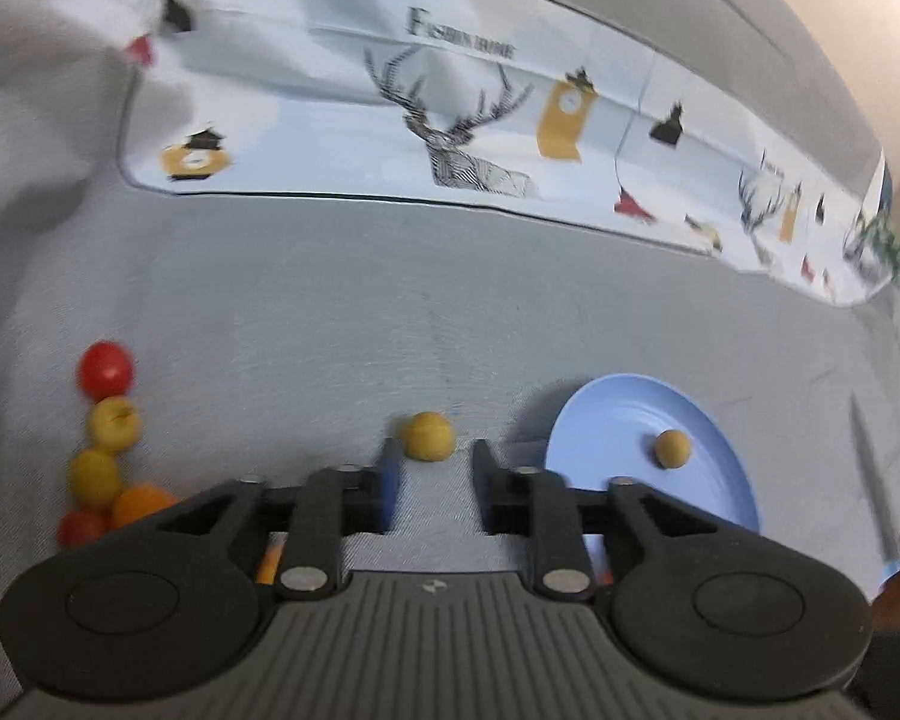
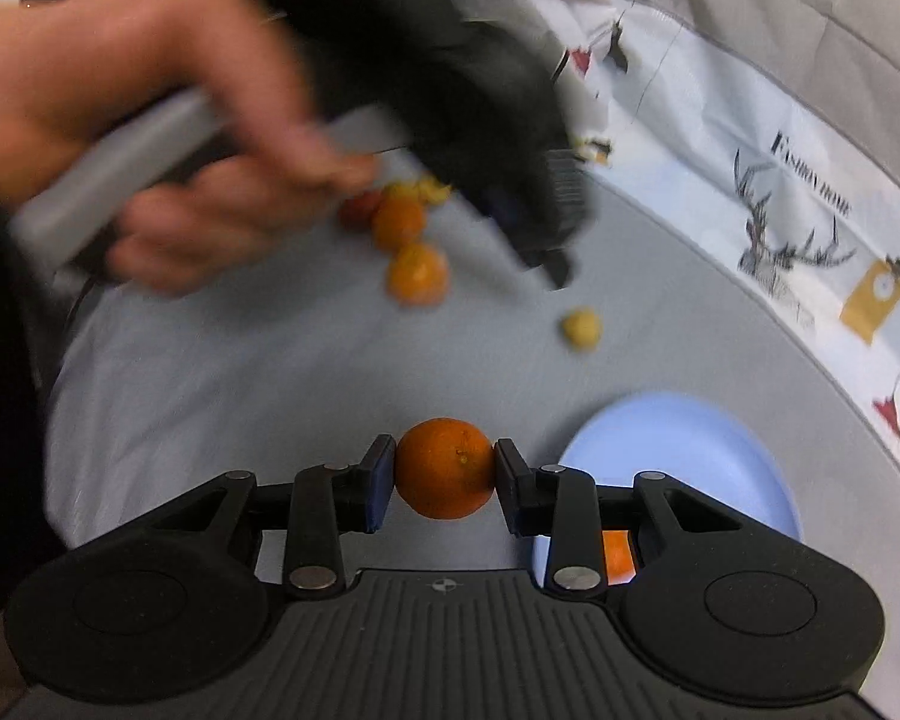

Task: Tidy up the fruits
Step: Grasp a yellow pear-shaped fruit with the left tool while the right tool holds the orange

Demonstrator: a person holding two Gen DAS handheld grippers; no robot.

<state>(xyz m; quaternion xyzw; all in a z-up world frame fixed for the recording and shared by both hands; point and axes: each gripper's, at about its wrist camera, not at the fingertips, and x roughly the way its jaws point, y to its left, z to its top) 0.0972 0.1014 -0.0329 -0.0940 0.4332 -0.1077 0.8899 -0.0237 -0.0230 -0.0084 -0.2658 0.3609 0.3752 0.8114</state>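
In the right wrist view my right gripper [image 2: 444, 471] is shut on an orange [image 2: 444, 468], held above the grey cloth left of a blue plate [image 2: 690, 450]. Another orange [image 2: 618, 555] shows under the right finger, at the plate's near edge. My left gripper [image 1: 435, 468] is open with nothing between its pads. A small yellow fruit [image 1: 429, 435] lies on the cloth just past its tips. The blue plate [image 1: 618, 420] to its right holds one yellow fruit [image 1: 672, 449]. In the right wrist view the blurred left gripper [image 2: 555, 270] hangs above that loose yellow fruit [image 2: 581, 329].
A pile of fruit lies at the left: a red tomato [image 1: 105, 369], yellow fruits [image 1: 114, 423] and an orange [image 1: 141, 504]. A deer-print cloth [image 1: 450, 120] runs along the back. A thin grey object [image 1: 870, 480] lies at the right. A person's hand [image 2: 150, 150] grips the left tool.
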